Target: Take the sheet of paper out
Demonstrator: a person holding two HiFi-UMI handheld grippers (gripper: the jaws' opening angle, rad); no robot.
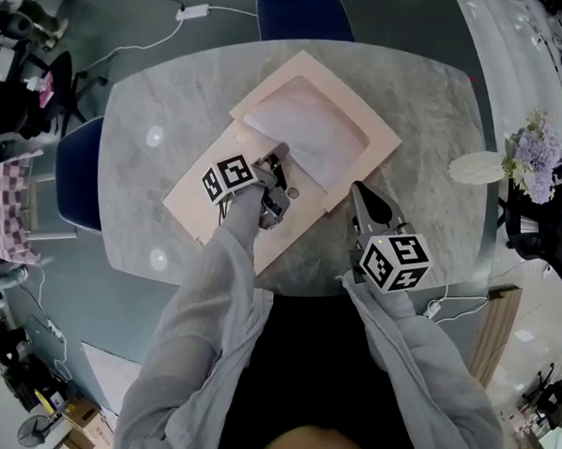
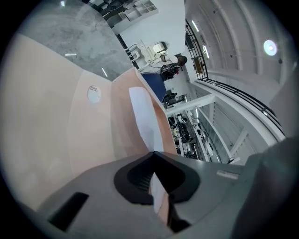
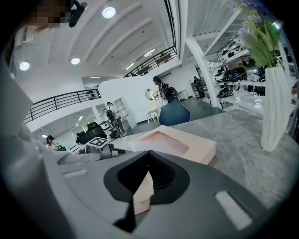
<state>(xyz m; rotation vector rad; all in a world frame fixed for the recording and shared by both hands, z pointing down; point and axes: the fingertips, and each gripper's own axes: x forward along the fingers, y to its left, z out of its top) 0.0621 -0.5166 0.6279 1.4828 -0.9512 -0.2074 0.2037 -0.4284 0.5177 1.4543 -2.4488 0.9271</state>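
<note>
A peach envelope (image 1: 207,201) lies on the grey marble table (image 1: 428,105) with its flap spread toward me. Its mouth gapes, and a pale sheet of paper (image 1: 309,131) shows inside. My left gripper (image 1: 280,158) is at the mouth's near edge. In the left gripper view (image 2: 156,186) it is shut on the white sheet (image 2: 142,116), with a peach edge of the envelope (image 2: 42,116) pinched alongside. My right gripper (image 1: 355,187) is at the envelope's right corner. In the right gripper view (image 3: 142,191) it is shut on a peach corner of the envelope (image 3: 205,147).
A white vase of purple flowers (image 1: 534,152) stands at the table's right edge, close to the right gripper (image 3: 275,107). Blue chairs stand at the left (image 1: 82,176) and far side (image 1: 297,13). A round seal sticker (image 2: 93,94) sits on the flap.
</note>
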